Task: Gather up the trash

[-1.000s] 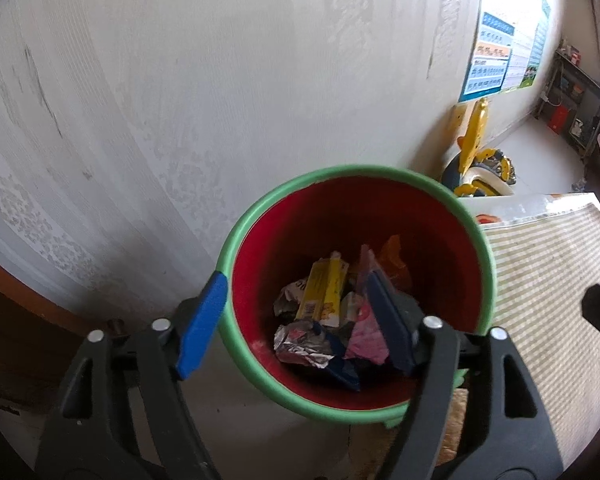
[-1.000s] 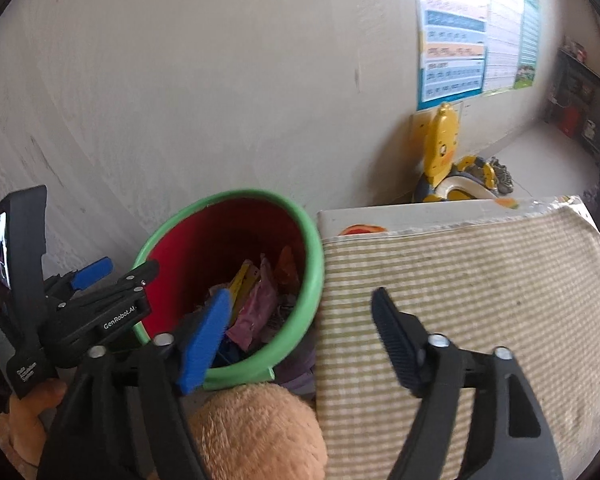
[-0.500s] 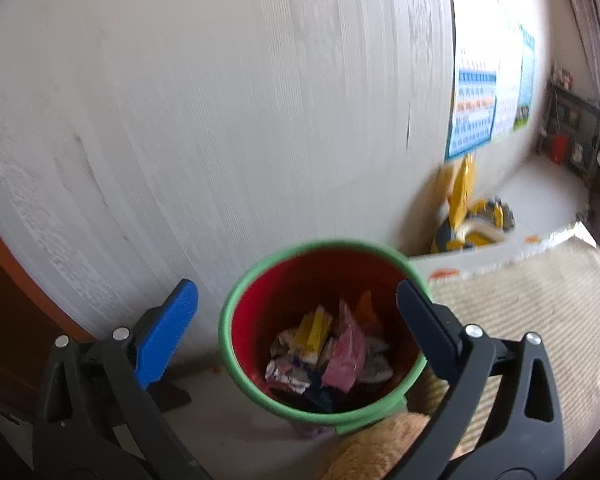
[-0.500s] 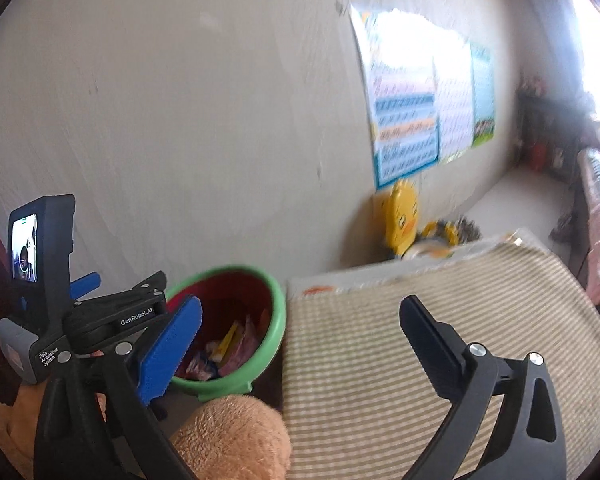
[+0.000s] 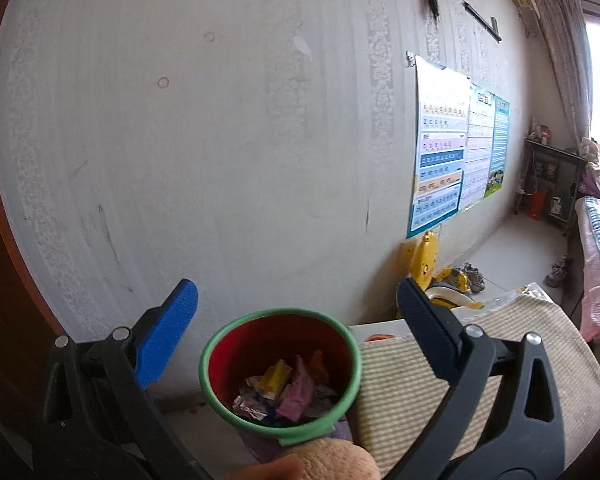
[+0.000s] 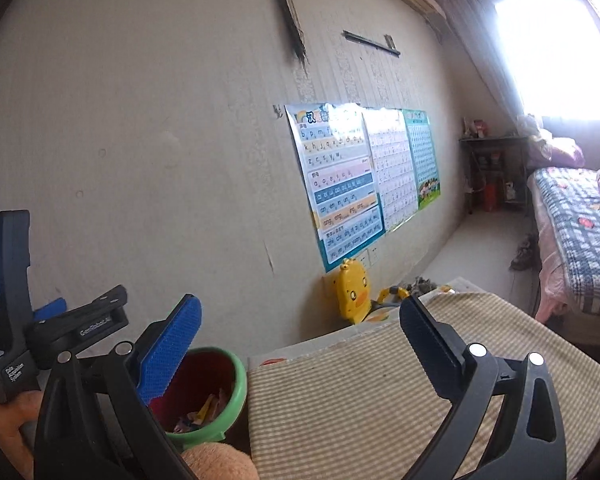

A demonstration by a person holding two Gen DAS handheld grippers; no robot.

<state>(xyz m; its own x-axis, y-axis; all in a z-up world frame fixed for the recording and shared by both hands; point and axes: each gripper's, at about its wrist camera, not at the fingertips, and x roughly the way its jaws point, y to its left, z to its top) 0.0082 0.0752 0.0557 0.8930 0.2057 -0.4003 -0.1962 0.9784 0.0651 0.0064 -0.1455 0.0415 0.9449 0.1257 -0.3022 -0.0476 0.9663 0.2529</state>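
Note:
A red bucket with a green rim (image 5: 281, 372) stands on the floor by the wall and holds several crumpled wrappers (image 5: 282, 394), yellow, pink and silver. My left gripper (image 5: 296, 320) hangs above and behind it, open and empty. In the right wrist view the same bucket (image 6: 210, 396) shows at the lower left, partly hidden by the blue pad. My right gripper (image 6: 300, 332) is open and empty above the striped cushion (image 6: 380, 396). The left gripper's body (image 6: 60, 332) shows at the far left of that view.
A beige striped cushion (image 5: 460, 384) lies right of the bucket. A tan plush toy (image 5: 328, 460) sits just in front. Yellow duck toy (image 6: 354, 292) and wall charts (image 6: 352, 184) stand along the wall; a bed (image 6: 576, 232) and shelf (image 6: 492, 172) lie at the far right.
Both grippers rose and drew back from the bucket, tilting up toward the wall. The left jaws, which were closer together over the bucket, spread wide; the right jaws widened too.

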